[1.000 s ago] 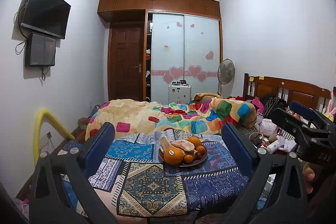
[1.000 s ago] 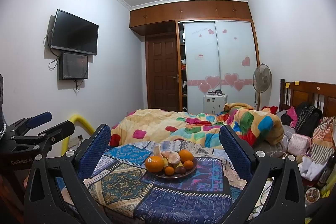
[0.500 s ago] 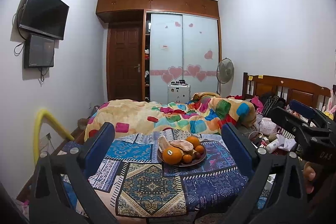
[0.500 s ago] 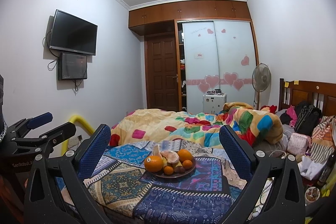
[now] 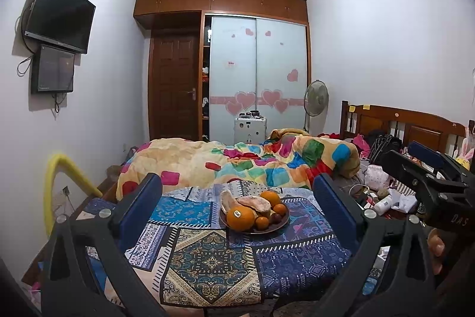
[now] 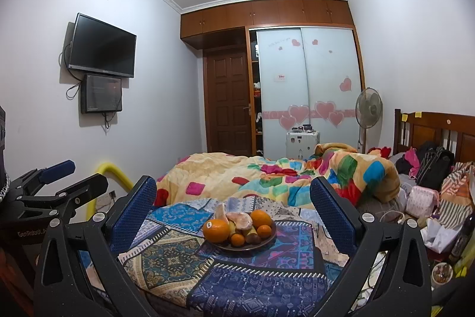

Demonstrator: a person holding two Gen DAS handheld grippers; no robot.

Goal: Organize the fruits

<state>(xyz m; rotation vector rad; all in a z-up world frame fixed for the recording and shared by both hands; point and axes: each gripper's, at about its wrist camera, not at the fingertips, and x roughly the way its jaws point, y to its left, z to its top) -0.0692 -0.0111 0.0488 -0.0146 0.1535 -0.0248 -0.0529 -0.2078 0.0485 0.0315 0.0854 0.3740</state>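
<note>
A dark plate (image 5: pixel 256 232) of fruit sits on a table under a patchwork cloth (image 5: pixel 207 260). On it lie a large orange with a sticker (image 5: pixel 240 217), a second orange (image 5: pixel 270 198), small oranges, pale peeled citrus pieces (image 5: pixel 252 202) and a dark fruit. My left gripper (image 5: pixel 237 181) is open, short of the plate, with nothing between its fingers. My right gripper (image 6: pixel 233 184) is open too and frames the plate (image 6: pixel 246 248) and the stickered orange (image 6: pixel 216 229). Each gripper shows at the edge of the other's view: right gripper (image 5: pixel 411 156), left gripper (image 6: pixel 78 177).
Behind the table is a bed with a colourful patchwork blanket (image 5: pixel 243 165). A yellow padded tube (image 5: pixel 56 186) stands at the left. Bags, bottles and clutter (image 5: pixel 383 195) crowd the right side by the wooden headboard. A fan and a wardrobe stand at the far wall.
Almost nothing differs. Both views drift very slightly and both grippers stay open and apart from the plate.
</note>
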